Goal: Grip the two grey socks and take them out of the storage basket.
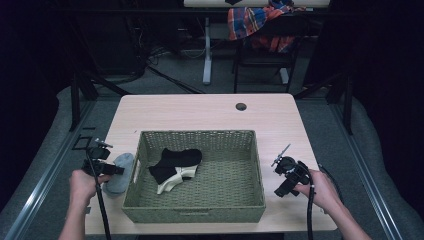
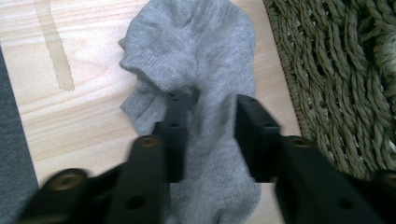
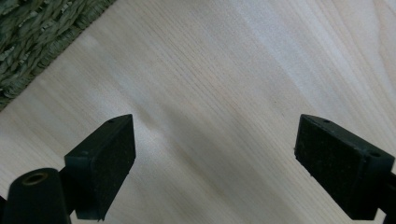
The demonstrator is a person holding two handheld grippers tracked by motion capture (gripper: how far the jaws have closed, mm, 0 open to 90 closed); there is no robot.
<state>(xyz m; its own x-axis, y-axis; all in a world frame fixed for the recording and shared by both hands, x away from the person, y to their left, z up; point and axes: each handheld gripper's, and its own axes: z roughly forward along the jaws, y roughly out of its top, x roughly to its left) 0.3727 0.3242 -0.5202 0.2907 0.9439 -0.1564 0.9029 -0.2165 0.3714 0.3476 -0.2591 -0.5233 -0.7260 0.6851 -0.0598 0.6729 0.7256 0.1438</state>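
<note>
The left claw point(image 2: 210, 135) stands part open over a grey sock point(image 2: 196, 56), its two black jaws straddling a ridge of the soft knit cloth without plainly pinching it. The sock is a short ankle kind, ribbed finely, rumpled at the cuff, and it lies flat on the pale wood-grain table point(image 2: 70, 121) just beside the outer wall of a woven basket point(image 2: 345, 84). The left gripper view brings out the twisted, rope-like strands of that wall and a strip of tan tape point(image 2: 55, 51) stuck to the table; the high view gives the wider layout, with the grey sock point(image 1: 119, 172) touching or nearly touching the left wall of the rectangular basket point(image 1: 195, 212), and the left claw point(image 1: 112, 170) over it. Inside the basket, seen from above, a black sock point(image 1: 175, 161) lies partly over a cream-coloured one point(image 1: 175, 180). The right claw point(image 3: 215, 158) is wide open with nothing between its rough black pads, poised above bare table, a corner of the basket's weave point(image 3: 32, 37) at the upper left of its own view. From above, the right claw point(image 1: 280, 175) sits on the far side of the basket, well apart from the grey sock. The basket stands between the two hands.
</note>
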